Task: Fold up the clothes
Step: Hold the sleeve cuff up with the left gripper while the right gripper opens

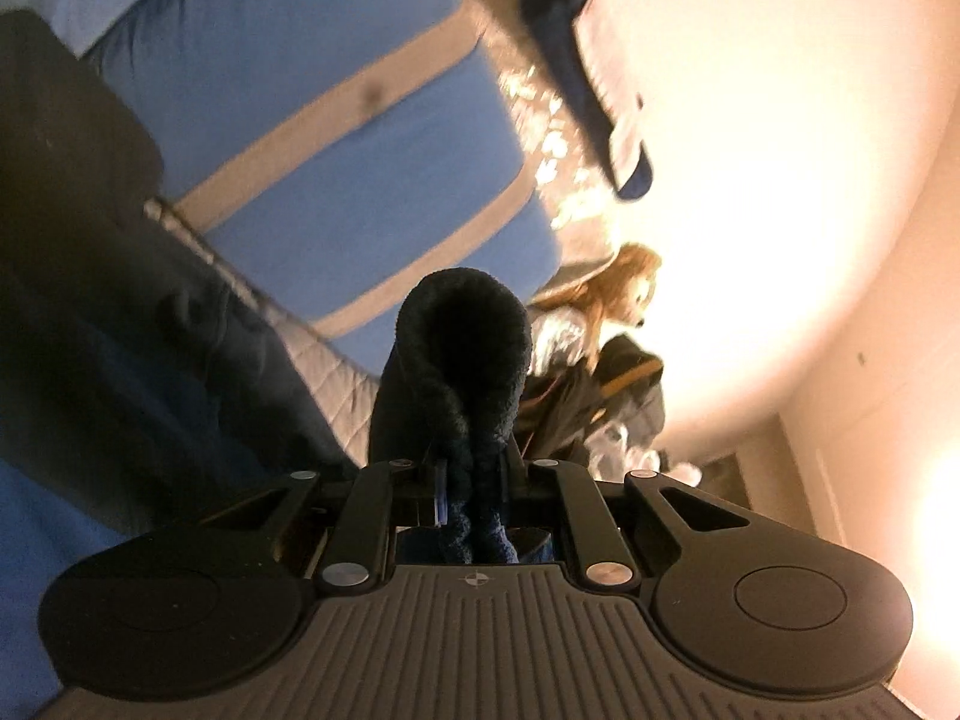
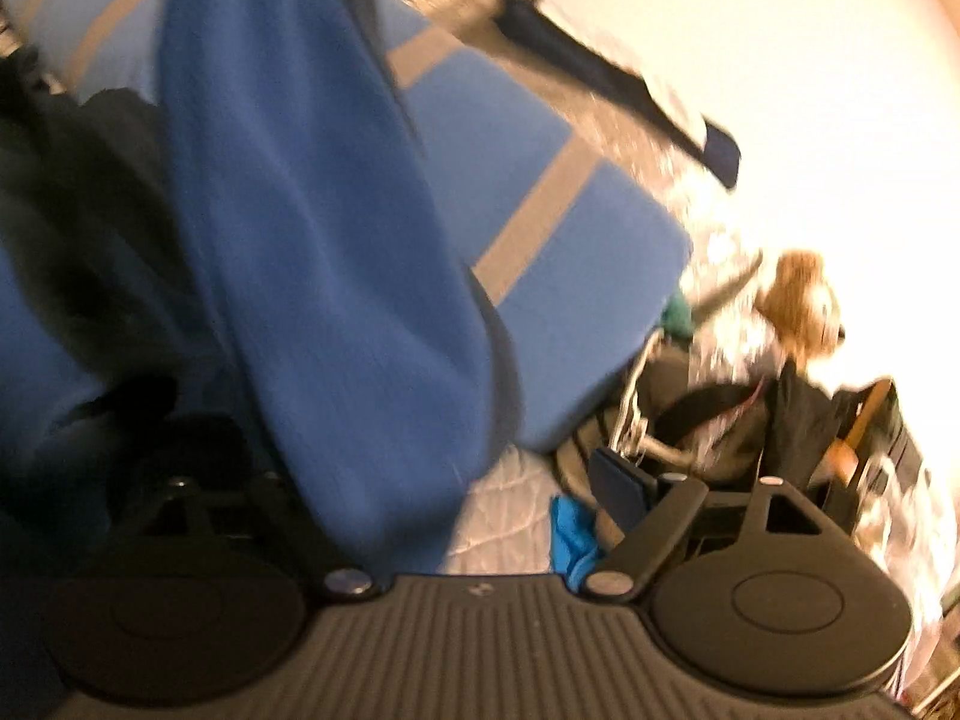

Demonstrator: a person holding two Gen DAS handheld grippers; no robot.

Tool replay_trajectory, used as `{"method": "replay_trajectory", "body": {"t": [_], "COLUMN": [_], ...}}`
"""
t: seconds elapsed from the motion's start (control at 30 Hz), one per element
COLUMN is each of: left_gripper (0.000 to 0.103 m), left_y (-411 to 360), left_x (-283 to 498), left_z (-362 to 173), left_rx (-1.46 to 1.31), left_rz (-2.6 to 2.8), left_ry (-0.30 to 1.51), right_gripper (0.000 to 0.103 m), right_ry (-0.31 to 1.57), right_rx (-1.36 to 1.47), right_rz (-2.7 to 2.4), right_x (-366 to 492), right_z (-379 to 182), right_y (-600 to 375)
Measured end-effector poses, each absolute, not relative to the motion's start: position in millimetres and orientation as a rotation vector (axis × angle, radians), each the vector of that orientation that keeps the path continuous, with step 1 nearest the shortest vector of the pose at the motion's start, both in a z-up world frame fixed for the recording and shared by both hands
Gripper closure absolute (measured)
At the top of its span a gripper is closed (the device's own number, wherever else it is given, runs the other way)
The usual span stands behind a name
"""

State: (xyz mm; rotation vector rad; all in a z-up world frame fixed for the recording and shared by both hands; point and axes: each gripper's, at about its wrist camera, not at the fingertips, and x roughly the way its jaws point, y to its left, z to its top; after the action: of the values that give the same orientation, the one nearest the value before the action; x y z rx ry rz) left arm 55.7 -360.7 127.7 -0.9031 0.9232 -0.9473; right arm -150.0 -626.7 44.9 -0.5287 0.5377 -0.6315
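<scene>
My left gripper [image 1: 474,480] is shut on a dark navy fleece garment [image 1: 462,354], which bunches up in a hump right in front of the camera and hides the fingertips. In the right wrist view the same blue garment [image 2: 336,252] hangs as a wide sheet across the left and middle. My right gripper [image 2: 420,480] is open; its right finger [image 2: 618,486] shows bare, and its left finger is hidden behind the cloth. The cloth drapes between the jaws, not clamped.
A blue mattress with grey stripes [image 1: 336,114] lies behind, over a white quilted cover [image 2: 510,516]. A pile of dark clothes and a tan plush toy [image 2: 798,300] sit at the right. A bright blue cloth [image 2: 573,540] lies near the right finger.
</scene>
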Motion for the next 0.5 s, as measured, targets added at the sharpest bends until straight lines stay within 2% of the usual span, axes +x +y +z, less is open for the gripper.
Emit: {"method": "replay_trajectory", "body": {"t": [0.17,0.27,0.4,0.5], "left_gripper": [0.089,0.089,0.089,0.09], "left_y": [-343.4,-333.1,-321.2,-312.0], "left_x": [57.8,59.5,62.1,63.1], "left_z": [142.8,150.1,157.9,165.1], "left_rx": [-0.929,-0.931,-0.936,-0.948], "left_rz": [-0.937,-0.928,-0.918,-0.921], "left_ry": [0.88,0.865,0.843,0.811], "right_gripper": [0.011,0.006,0.004,0.003], "right_ry": [0.573,0.577,0.586,0.699], "right_rx": [-0.412,-0.306,-0.194,-0.196], "right_rz": [-0.649,-0.665,-0.662,-0.682], "right_x": [-144.9,-144.1,-138.2,-123.0], "right_z": [56.8,62.4,67.4,58.5], "right_y": [-650.3,-662.9,-670.1,-669.4]}}
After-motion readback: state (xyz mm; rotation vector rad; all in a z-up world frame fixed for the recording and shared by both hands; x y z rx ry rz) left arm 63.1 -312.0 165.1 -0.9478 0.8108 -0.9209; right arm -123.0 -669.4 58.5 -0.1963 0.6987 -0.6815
